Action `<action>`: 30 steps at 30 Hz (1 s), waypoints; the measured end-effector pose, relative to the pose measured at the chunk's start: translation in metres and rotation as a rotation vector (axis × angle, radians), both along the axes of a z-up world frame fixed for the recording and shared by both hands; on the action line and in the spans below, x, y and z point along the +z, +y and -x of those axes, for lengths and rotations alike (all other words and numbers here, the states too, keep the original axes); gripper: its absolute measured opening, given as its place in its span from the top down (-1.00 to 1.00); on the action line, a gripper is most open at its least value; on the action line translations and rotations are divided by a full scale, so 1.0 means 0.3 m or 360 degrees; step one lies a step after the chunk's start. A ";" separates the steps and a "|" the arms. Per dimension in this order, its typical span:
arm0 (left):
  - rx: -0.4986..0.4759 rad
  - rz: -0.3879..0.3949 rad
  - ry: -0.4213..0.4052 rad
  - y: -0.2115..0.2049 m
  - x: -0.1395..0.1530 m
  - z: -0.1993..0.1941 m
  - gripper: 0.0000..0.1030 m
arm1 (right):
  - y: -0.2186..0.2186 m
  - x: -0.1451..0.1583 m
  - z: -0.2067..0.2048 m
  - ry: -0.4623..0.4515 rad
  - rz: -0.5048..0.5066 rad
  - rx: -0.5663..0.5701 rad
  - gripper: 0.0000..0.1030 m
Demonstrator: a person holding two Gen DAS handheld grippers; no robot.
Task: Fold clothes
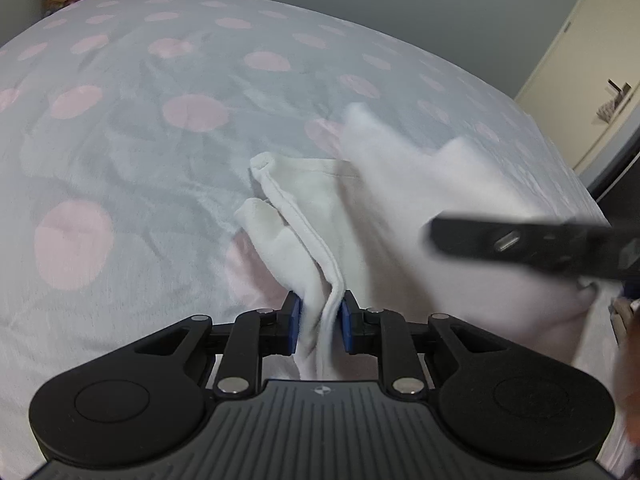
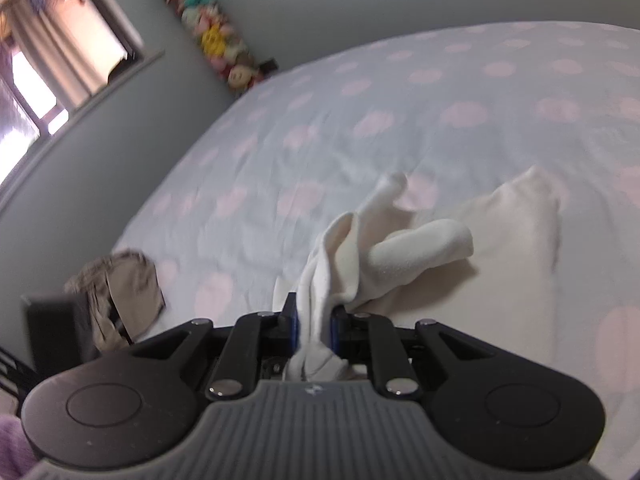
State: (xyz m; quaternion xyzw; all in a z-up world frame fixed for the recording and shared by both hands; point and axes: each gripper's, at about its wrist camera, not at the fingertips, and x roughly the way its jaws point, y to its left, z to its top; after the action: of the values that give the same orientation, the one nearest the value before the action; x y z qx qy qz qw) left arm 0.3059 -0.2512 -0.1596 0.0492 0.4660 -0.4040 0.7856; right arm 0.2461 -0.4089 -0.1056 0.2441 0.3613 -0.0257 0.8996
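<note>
The left gripper (image 1: 319, 322) is clenched on a bunched edge of the white soft cloth garment (image 1: 320, 216), its blue pads pressing the fabric from both sides. The right gripper (image 2: 314, 326) likewise grasps a gathered fold of the same garment, which trails from both onto the bed with a pale grey cover dotted in pink (image 1: 132, 136). Near the bed's edge lies a crumpled beige garment (image 2: 124, 284); plush toys (image 2: 216, 40) line the wall corner.
</note>
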 end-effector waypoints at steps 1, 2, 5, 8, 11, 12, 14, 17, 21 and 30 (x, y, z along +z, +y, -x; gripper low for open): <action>-0.0014 -0.0006 -0.0001 -0.001 0.002 -0.002 0.66 | 0.012 -0.018 -0.010 0.0020 0.0011 0.0014 0.69; -0.0028 -0.0014 -0.0003 -0.002 0.004 -0.003 0.66 | 0.022 -0.035 -0.021 0.0041 0.0018 0.0025 0.69; -0.0080 -0.0059 -0.0024 -0.012 0.003 0.000 0.67 | 0.038 -0.067 -0.031 0.0081 0.0002 0.0039 0.69; -0.0133 -0.0134 -0.0063 -0.028 0.000 0.017 0.67 | 0.057 -0.090 -0.043 0.0115 -0.0005 0.0050 0.69; -0.0150 -0.0189 -0.0068 -0.035 -0.003 0.019 0.64 | 0.061 -0.108 -0.052 0.0158 -0.0034 0.0046 0.68; -0.0149 -0.0203 -0.0066 -0.034 -0.001 0.018 0.62 | 0.064 -0.111 -0.058 0.0173 -0.0032 0.0045 0.68; -0.0149 -0.0219 -0.0059 -0.029 0.006 0.020 0.58 | 0.070 -0.113 -0.068 0.0195 -0.0026 0.0052 0.60; -0.0148 -0.0251 -0.0070 -0.009 0.037 0.027 0.44 | 0.079 -0.094 -0.064 0.0193 -0.0017 0.0078 0.43; -0.0142 -0.0326 -0.0113 0.021 0.090 0.045 0.22 | 0.093 -0.046 -0.027 0.0146 0.0036 0.0095 0.35; 0.0032 -0.0153 -0.0061 0.155 0.210 0.122 0.04 | 0.045 0.060 0.211 0.0009 0.0152 0.0016 0.26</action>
State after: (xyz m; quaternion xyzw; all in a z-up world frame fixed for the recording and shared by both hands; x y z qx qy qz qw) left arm 0.2692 -0.2045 -0.0968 0.0900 0.4701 -0.3723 0.7951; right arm 0.1827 -0.3953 -0.0877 0.1990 0.3634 -0.0392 0.9093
